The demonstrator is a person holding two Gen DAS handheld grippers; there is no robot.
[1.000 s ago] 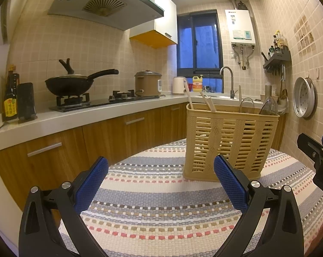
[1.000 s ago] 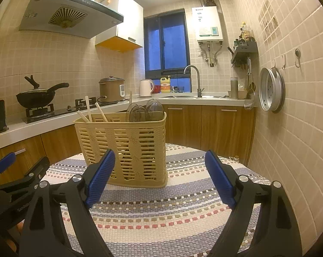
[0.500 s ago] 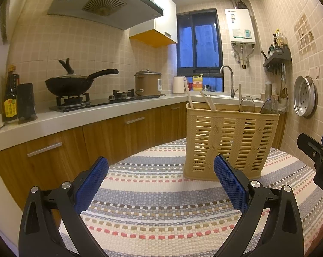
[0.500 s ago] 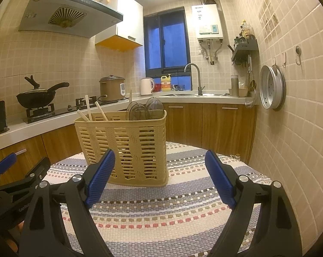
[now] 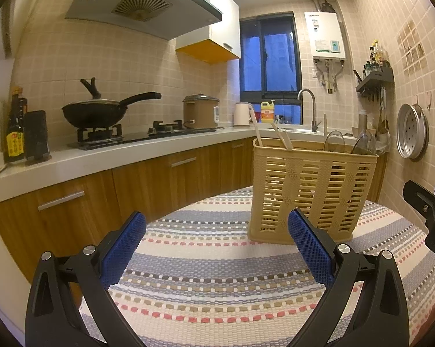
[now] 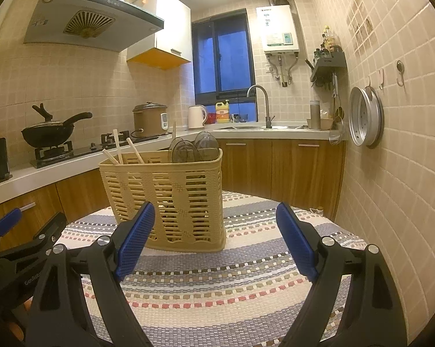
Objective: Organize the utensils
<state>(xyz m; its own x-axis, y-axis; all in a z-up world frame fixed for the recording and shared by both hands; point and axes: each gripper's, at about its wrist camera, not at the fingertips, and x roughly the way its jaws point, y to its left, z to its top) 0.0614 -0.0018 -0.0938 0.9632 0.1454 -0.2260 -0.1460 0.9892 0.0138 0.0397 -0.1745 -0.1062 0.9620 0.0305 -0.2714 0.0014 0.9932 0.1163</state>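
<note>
A beige slotted utensil basket [image 5: 310, 190] [image 6: 165, 196] stands upright on the striped tablecloth [image 5: 217, 260] [image 6: 232, 274]. Pale chopsticks [image 6: 117, 147] [image 5: 281, 138] lean out of its left side and dark spoon bowls [image 6: 194, 149] [image 5: 334, 141] stick up on its right. My left gripper [image 5: 217, 244] hovers open in front of the basket, nothing between its blue pads. My right gripper [image 6: 216, 240] is open too, short of the basket and holding nothing. In the right wrist view the left gripper's arm shows at the lower left; in the left wrist view the right one shows at the right edge.
A white counter [image 5: 102, 156] with wooden cabinets runs along the left and back, bearing a black wok [image 5: 96, 112], a rice cooker [image 5: 200, 111], a kettle [image 6: 196, 117] and a sink tap [image 6: 263, 101]. The tiled wall [image 6: 390, 144] with a hung steamer tray [image 6: 364, 120] is close on the right.
</note>
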